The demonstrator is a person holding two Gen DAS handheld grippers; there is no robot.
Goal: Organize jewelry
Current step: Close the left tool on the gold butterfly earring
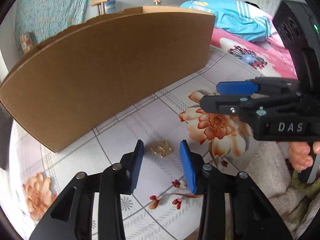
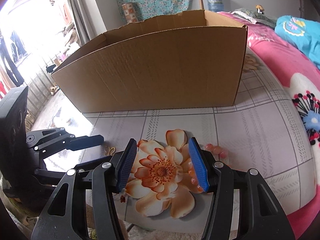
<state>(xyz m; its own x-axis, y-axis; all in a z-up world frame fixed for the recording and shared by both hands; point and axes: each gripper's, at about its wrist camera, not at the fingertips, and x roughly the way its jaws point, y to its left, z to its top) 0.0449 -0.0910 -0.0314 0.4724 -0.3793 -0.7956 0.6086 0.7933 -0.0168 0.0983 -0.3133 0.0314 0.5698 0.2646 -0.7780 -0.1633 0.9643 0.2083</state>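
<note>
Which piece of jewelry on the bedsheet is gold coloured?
The small gold butterfly-shaped piece, lying flat on the sheet between the blue pads of the left hand-held gripper. The other piece, the pink beaded bracelet beside the right hand-held gripper, is translucent pink.

I can't see inside the cardboard box [image 2: 152, 70]; its near wall hides the floor of it in both views. The pink bead bracelet [image 2: 217, 150] lies partly behind my right claw [image 2: 163, 161] (its far end only peeks out). The hand [image 1: 300, 156] on that claw is cut off by the left view's edge.
</note>
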